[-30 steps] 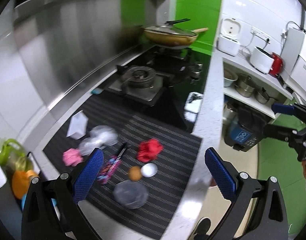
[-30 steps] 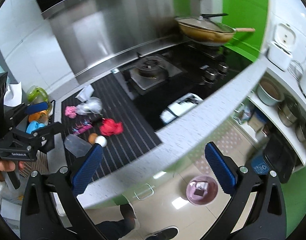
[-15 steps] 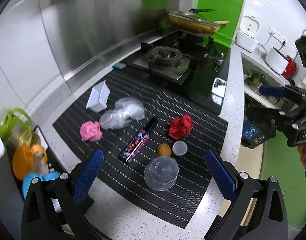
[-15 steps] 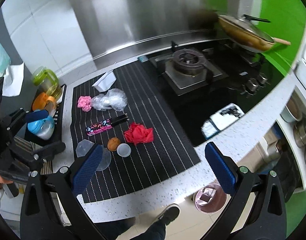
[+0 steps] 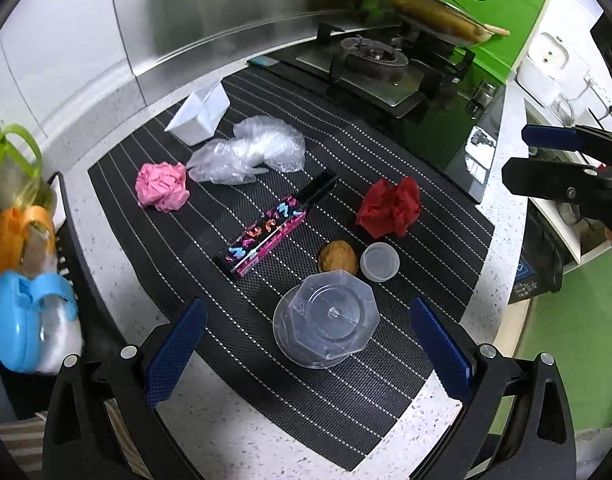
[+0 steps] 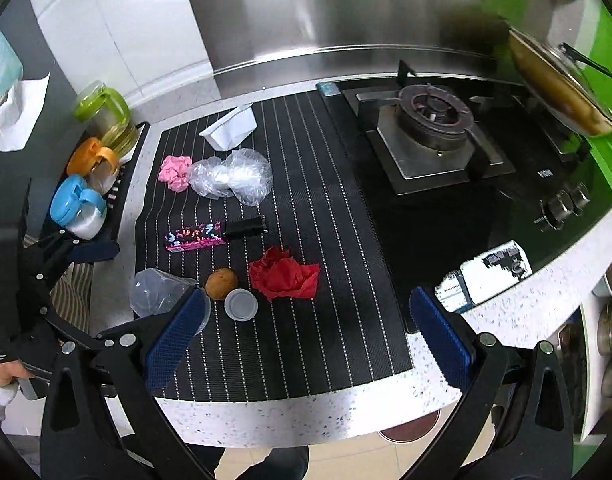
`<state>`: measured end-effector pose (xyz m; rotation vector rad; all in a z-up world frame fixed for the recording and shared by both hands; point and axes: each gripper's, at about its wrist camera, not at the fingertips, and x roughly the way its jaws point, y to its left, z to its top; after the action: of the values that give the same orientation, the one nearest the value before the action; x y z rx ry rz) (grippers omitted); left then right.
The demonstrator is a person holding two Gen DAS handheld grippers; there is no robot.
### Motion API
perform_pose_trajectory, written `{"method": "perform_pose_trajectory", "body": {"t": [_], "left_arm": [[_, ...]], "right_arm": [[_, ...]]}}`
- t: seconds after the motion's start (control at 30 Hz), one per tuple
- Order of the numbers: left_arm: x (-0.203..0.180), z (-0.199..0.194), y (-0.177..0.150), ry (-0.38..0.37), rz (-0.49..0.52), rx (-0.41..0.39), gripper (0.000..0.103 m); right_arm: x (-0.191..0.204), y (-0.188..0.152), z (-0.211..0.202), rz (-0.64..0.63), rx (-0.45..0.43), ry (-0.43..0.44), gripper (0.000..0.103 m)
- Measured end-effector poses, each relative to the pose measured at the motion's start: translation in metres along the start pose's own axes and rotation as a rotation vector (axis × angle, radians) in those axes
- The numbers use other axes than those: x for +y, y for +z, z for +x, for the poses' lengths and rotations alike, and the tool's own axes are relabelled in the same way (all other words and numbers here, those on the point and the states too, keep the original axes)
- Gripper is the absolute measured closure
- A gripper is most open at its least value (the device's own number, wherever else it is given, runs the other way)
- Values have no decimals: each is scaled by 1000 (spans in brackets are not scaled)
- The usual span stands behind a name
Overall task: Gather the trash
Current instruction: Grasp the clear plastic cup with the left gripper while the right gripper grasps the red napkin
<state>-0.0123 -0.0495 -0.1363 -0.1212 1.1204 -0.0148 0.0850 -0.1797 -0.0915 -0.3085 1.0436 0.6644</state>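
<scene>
Trash lies on a black striped mat [image 5: 345, 400]: a clear plastic cup [image 5: 325, 324], a small lid [image 5: 379, 262], a brown ball [image 5: 337, 258], red crumpled paper [image 5: 389, 208], a colourful box [image 5: 266, 232], pink paper [image 5: 162, 192], a clear bag [image 5: 246, 152] and a white carton [image 5: 198, 114]. My left gripper [image 5: 307, 354] hovers over the cup with its jaws closing; the pads are clear of it. My right gripper [image 6: 307, 336] is open and empty over the mat's near edge [image 6: 306, 360], with the red paper [image 6: 284, 274] just ahead.
A gas stove [image 6: 429, 120] and a lidded pan [image 6: 561, 84] stand right of the mat. Jars with coloured lids [image 6: 78, 208] fill a rack on the left. The counter edge [image 6: 306, 412] runs in front, with floor below.
Both grippers have dropped towards the counter and swung over the mat. The trash now looks larger and nearer, and the cup sits between the left fingers in view.
</scene>
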Motion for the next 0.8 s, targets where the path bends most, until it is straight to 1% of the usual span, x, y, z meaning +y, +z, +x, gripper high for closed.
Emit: {"method": "perform_pose_trajectory", "body": {"t": [0.03,0.07,0.1,0.13,0.2,0.37,0.6,0.8], "left_arm": [[0,2,0,-4,-5,6,16],[1,5,0,-7,-13,19,26],[1,7,0,-10,-18,26,34],[2,9,0,-18,-25,31,37],[3,12,0,-30,-37,37,53],[3,8,1,-35,-43,33,53],[7,-17,9,-24,-52,-17,53],[17,-31,17,-3,-80,-54,53]], "right_arm": [[-1,1,3,-8,6,4,3],[0,2,5,-11,10,6,3],[0,3,7,-16,15,10,3],[1,3,9,-19,19,13,3],[2,3,13,-26,26,22,3],[4,4,22,-35,45,30,3],[9,8,40,-48,77,34,3],[12,12,64,-64,131,29,3]]}}
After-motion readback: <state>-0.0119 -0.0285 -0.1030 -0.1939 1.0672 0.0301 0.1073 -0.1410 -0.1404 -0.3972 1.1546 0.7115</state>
